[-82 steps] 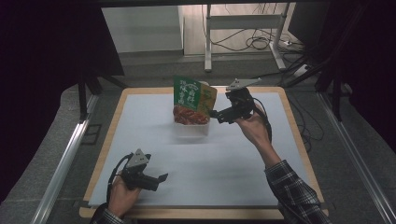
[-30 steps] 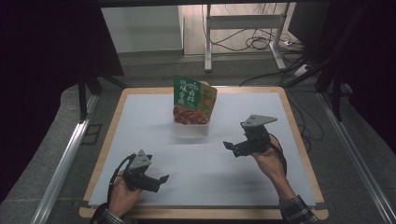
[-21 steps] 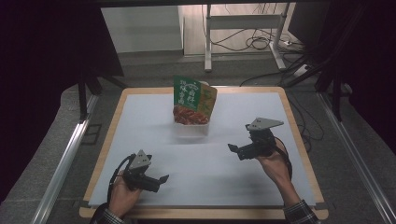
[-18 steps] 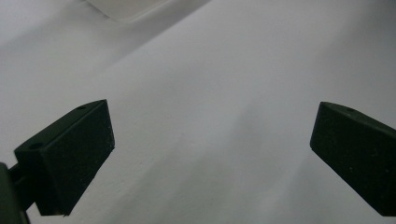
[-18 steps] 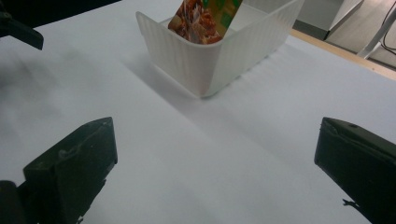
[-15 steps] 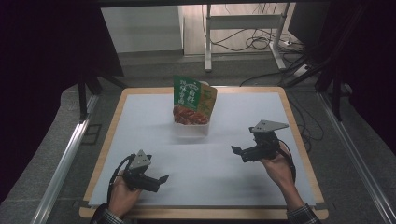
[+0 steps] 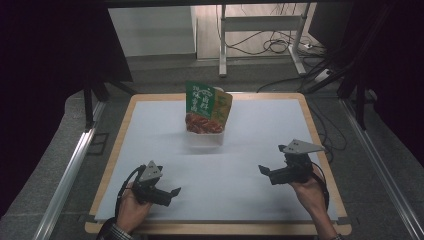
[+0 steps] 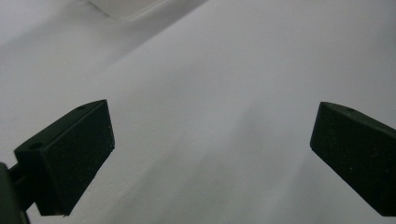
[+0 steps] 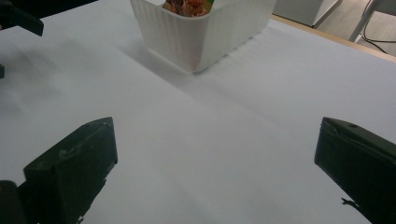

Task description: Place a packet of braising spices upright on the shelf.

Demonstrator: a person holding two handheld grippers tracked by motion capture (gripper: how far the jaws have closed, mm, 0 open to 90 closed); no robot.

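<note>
A green and orange snack bag stands upright in a small white ribbed bin at the back middle of the white table top. The bin shows in the right gripper view with the bag's lower end inside. My right gripper hovers at the front right, open, with nothing between its jaws, well apart from the bin. My left gripper rests at the front left, open and holding nothing. In the left gripper view a corner of the bin lies far ahead.
The white sheet covers a wooden-edged board. Metal rails run along both sides of the table. Cables and a frame stand on the floor behind. Dark curtains close off left and right.
My right gripper has let go of the bag at the bin and drawn back toward the front right of the table. The left gripper has stayed put.
</note>
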